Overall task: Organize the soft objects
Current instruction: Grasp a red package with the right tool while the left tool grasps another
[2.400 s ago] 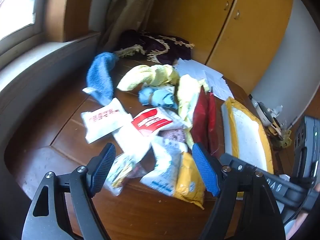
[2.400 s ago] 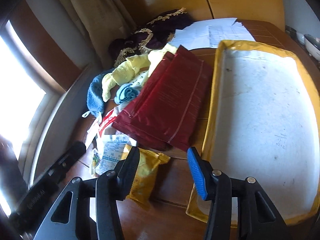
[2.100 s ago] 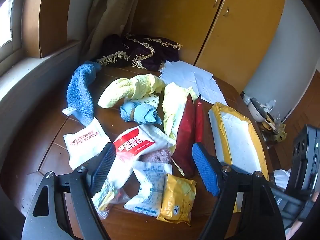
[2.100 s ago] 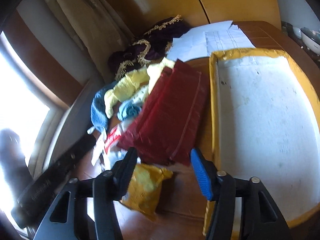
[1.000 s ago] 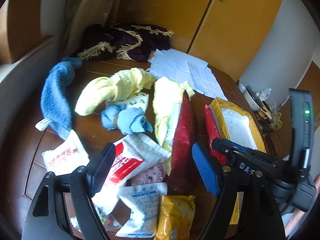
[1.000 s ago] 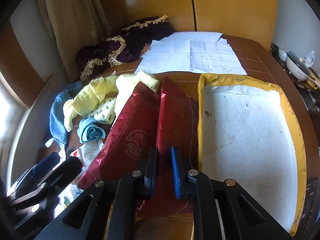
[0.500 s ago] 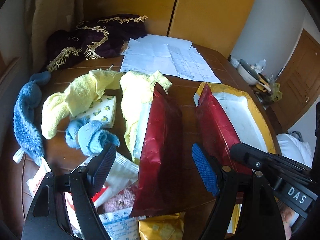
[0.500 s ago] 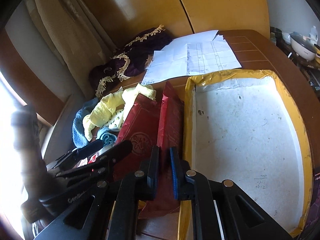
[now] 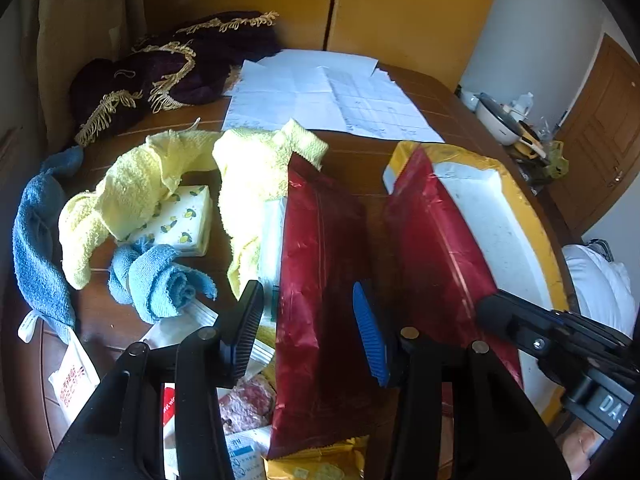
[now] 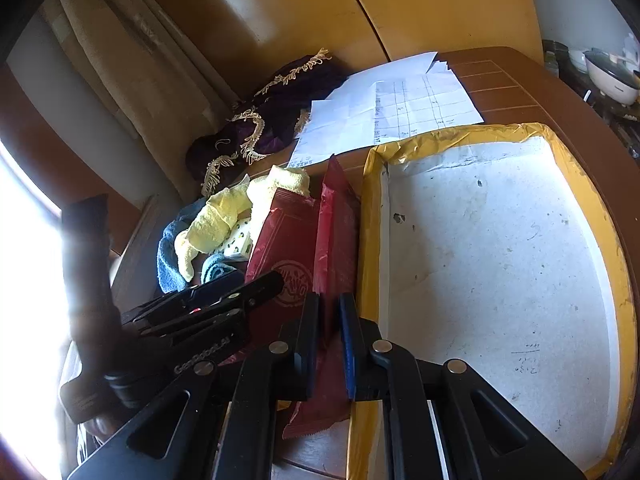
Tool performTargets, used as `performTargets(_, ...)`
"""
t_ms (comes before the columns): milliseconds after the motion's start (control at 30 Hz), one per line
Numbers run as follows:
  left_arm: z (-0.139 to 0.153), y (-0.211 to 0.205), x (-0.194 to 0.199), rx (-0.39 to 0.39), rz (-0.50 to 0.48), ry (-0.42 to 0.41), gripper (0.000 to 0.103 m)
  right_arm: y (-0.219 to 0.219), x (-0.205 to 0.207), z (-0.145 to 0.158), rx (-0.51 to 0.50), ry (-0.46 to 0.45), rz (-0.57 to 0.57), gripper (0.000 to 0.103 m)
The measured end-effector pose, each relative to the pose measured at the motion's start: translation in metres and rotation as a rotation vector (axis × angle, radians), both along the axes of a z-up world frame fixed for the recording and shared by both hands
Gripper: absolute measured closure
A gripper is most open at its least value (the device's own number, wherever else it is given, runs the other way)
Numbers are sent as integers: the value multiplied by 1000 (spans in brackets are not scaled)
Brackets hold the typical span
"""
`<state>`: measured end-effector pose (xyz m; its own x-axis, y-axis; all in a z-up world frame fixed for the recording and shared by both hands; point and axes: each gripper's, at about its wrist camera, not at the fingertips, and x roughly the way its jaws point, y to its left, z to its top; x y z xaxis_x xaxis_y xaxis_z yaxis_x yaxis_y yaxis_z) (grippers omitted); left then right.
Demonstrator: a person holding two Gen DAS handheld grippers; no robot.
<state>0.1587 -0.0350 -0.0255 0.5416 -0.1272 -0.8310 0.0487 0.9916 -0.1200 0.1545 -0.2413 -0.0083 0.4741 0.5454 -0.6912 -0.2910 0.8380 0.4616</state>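
Right wrist: right tongs [image 10: 329, 344] pinch red pouch [image 10: 336, 240] beside tray [image 10: 370, 216] edge.

Black plastic left gripper [image 9: 308, 330], right gripper [image 10: 329, 346] — silver screws, ribbed blue jaws — white lettering

Clutter around the wooden table

White paper sheets [image 9: 328, 92] lie beside a dark fringed cloth [image 9: 176, 68]; yellow cabinet doors [image 9: 360, 8] and a beige curtain [image 10: 132, 72] stand behind; a white pot [image 9: 498, 118] sits far right.
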Motion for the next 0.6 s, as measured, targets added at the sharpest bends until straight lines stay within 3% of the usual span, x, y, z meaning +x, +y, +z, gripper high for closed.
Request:
performTargets(367, 12, -24, -13, -50, -69, -29, 63, -8, 3, -2, 39, 12, 9, 92)
performTargets(467, 7, -36, -8, 18, -67, -37, 63, -11, 3, -3, 49, 16, 8, 92)
performTargets(533, 3, -38, -3, 45, -45, -39, 68, -11, 2, -3, 48, 14, 7, 92)
performTargets(600, -1, -36, 1, 87, -12, -41, 85, -11, 1, -2, 44, 10, 10, 91)
